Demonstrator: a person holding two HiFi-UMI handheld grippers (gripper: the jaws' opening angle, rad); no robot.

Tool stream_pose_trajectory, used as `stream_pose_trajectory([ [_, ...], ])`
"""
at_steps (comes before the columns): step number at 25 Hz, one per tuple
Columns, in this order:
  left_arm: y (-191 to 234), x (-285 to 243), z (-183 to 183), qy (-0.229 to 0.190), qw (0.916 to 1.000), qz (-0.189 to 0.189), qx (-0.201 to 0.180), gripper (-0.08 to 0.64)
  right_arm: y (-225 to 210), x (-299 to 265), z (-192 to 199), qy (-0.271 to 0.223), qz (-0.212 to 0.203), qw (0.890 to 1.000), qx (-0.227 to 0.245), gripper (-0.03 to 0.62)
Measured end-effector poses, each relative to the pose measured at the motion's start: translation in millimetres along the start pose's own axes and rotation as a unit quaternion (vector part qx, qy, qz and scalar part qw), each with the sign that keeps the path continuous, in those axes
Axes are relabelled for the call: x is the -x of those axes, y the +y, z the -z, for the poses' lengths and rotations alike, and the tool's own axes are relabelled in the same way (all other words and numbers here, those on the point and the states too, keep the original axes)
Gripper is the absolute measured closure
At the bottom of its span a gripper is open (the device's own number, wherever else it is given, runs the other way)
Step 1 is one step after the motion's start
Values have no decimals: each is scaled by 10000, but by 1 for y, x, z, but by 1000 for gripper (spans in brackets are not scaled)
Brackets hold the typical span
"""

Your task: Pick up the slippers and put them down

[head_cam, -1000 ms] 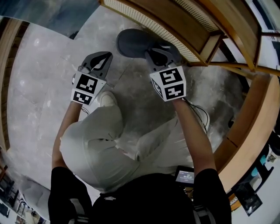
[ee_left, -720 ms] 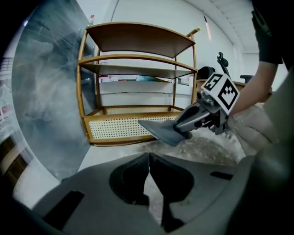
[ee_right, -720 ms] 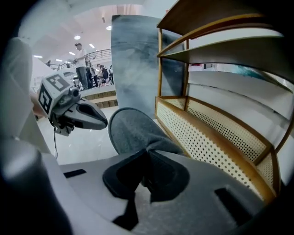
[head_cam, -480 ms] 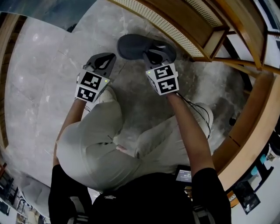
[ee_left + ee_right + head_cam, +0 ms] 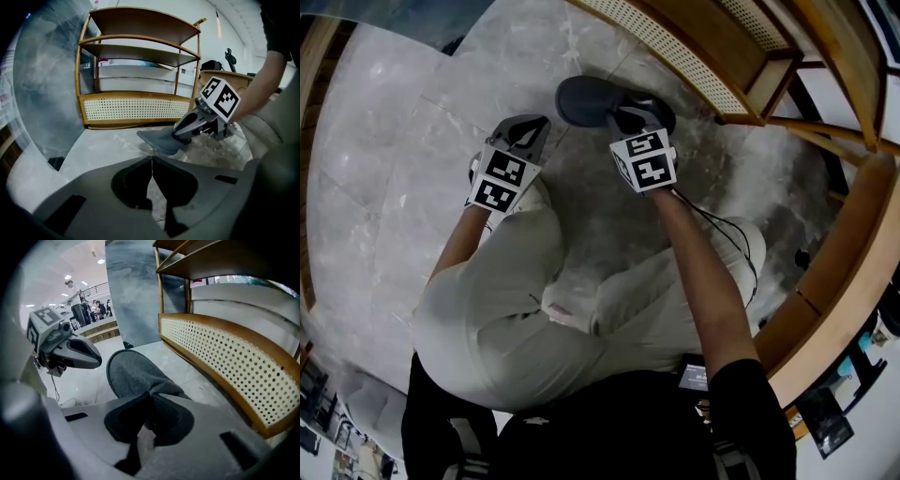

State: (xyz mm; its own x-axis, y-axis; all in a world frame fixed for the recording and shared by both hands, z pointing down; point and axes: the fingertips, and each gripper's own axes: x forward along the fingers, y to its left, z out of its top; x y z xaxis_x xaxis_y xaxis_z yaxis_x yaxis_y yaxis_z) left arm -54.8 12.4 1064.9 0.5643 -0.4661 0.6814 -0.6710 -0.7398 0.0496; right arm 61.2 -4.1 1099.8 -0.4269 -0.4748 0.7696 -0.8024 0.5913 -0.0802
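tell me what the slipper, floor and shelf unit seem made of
Slipper: grey felt-like fabric, matte and fuzzy. Floor: polished marble or marble-look tile, grey-veined with sheen. Shelf unit: varnished wood, warm brown; its pale panel is perforated, maybe cane.

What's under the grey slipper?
Marble floor lies beneath the slipper. The patch directly under its sole is covered, so I can't tell whether it touches the floor.

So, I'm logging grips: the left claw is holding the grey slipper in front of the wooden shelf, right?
No: the right claw holds the grey slipper in front of the wooden shelf, its jaws just eased slightly; the right gripper view shows it.
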Motion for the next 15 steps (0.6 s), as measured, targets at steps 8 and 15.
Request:
stream_pose_trajectory([
  [8, -6, -10, 20, 126, 9999, 50, 53, 555, 3, -14, 27, 219, -14, 9995, -208, 567],
  [15, -8, -12, 32, 266, 9996, 102, 49, 554, 10, -19, 40, 401, -89, 9987, -307, 538],
])
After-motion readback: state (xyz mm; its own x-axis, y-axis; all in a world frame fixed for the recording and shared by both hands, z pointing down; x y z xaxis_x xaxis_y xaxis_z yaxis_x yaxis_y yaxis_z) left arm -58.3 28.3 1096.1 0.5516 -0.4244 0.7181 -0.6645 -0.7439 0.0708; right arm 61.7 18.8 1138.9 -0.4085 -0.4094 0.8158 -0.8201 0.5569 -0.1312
